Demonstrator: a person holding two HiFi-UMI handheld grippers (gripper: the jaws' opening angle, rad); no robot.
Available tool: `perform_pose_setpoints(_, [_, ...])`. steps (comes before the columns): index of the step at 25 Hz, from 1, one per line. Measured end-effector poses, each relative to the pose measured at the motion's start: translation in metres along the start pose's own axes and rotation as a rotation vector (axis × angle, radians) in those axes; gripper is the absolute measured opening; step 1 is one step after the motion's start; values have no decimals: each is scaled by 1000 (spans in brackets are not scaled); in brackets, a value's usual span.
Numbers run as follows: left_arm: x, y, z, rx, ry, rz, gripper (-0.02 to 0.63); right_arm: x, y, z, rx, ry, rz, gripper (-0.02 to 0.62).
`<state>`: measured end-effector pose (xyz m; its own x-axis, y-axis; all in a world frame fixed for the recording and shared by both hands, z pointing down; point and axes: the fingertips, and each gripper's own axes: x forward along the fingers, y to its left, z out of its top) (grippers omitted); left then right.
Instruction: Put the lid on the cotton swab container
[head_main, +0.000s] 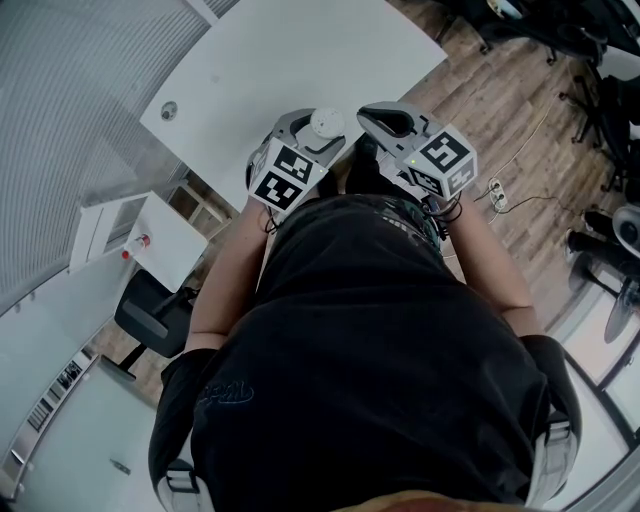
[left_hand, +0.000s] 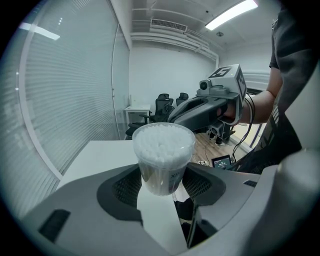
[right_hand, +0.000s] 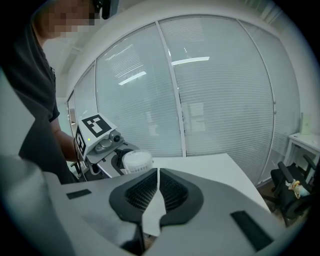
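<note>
The cotton swab container (left_hand: 162, 150) is a clear round tub packed with white swabs, upright and with no lid on it. My left gripper (left_hand: 162, 186) is shut on its lower body, just above the white table (left_hand: 95, 157). The head view shows the tub's white top (head_main: 326, 123) between the two grippers. My right gripper (right_hand: 157, 192) hovers to the right of it, jaws shut, and I see nothing between the pads. From the right gripper view the tub (right_hand: 137, 161) sits in the left gripper (right_hand: 102, 145). No lid is clearly in view.
A small round grey disc (head_main: 168, 110) lies on the table's far left part; I cannot tell what it is. Glass walls with blinds (right_hand: 225, 90) run behind the table. A white cabinet (head_main: 140, 235) and a black chair (head_main: 150, 312) stand to the left.
</note>
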<state>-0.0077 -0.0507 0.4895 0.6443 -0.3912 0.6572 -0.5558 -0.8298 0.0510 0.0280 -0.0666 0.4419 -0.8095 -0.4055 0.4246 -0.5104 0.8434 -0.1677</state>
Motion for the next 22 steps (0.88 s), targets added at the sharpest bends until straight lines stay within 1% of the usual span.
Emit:
perform_pose_setpoints(9, [4,-6,0,-2,11,-6,264,-12,-16,-6,14,2,-19,25])
perform_pose_setpoints(15, [3,-4,2,3,-1,-12,264,-10,-17,-7,24,0,-40,23])
perform_pose_setpoints(22, [2,-2,2,7,-4,-17,264,-8,-16,-4,26,-5,-45,23])
